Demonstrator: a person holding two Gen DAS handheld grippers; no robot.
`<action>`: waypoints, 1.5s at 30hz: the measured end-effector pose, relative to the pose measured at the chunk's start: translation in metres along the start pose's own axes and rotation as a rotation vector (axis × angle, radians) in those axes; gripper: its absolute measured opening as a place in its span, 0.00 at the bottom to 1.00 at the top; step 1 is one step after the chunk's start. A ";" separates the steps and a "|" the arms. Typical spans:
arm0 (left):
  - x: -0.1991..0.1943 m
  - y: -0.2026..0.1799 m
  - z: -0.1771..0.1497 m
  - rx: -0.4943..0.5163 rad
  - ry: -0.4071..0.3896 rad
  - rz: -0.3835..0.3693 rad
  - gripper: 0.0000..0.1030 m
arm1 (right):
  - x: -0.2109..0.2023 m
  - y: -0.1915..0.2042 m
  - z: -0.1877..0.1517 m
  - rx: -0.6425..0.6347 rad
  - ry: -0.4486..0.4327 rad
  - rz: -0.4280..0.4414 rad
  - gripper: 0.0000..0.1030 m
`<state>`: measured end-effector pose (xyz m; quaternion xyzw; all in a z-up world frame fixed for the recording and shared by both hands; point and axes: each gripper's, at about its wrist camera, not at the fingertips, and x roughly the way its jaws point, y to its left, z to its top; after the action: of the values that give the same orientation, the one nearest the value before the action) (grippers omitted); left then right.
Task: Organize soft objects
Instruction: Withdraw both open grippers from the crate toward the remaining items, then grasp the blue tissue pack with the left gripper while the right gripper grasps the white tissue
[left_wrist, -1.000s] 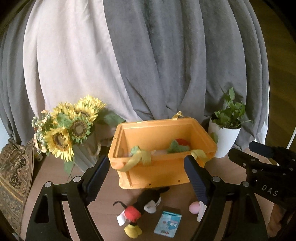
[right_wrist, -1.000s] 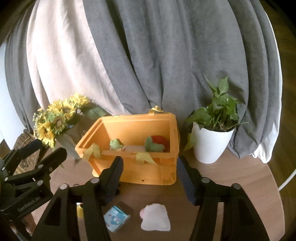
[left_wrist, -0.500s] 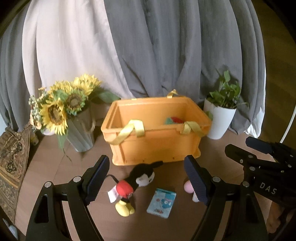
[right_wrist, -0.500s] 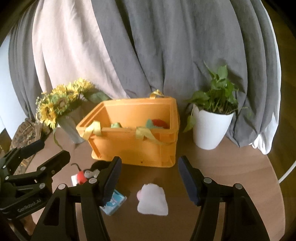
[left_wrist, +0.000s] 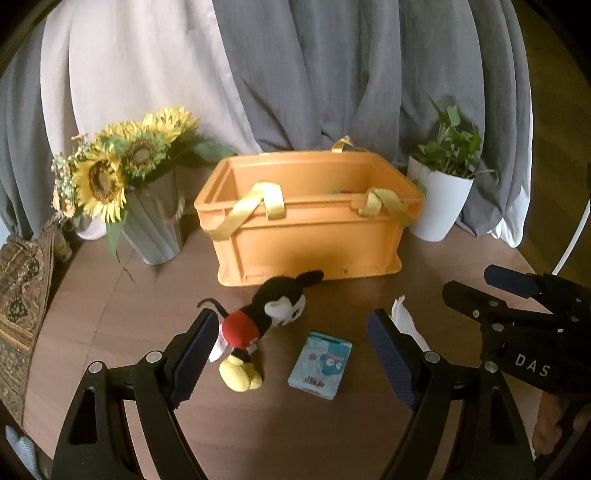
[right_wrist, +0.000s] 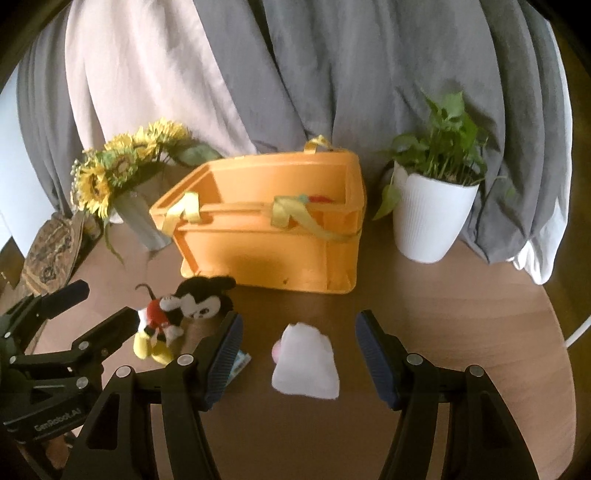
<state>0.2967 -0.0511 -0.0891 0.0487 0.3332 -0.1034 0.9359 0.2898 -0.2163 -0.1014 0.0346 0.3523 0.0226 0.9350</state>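
**Both grippers drop toward the loose toys**

Since a second ago both views have sunk from above the orange plastic crate (left_wrist: 310, 236) to table level, so picking looks about to begin; the left gripper (left_wrist: 291, 354) frames the black-and-red plush mouse (left_wrist: 266, 321), the right gripper (right_wrist: 299, 354) the white soft pouch (right_wrist: 306, 365); both stand wide apart, holding nothing; a small blue packet (left_wrist: 320, 364) lies between the toys; inside the crate only a red-and-green scrap shows.
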 end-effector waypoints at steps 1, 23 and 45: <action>0.001 0.000 -0.002 0.002 0.005 -0.002 0.80 | 0.002 0.000 -0.002 0.001 0.010 0.002 0.63; 0.052 -0.015 -0.042 0.053 0.160 -0.030 0.82 | 0.055 -0.015 -0.043 0.021 0.197 0.022 0.63; 0.116 -0.025 -0.054 0.121 0.288 -0.088 0.85 | 0.111 -0.027 -0.059 0.012 0.340 0.045 0.62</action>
<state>0.3455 -0.0856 -0.2047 0.1048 0.4587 -0.1562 0.8685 0.3345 -0.2326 -0.2201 0.0435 0.5048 0.0470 0.8609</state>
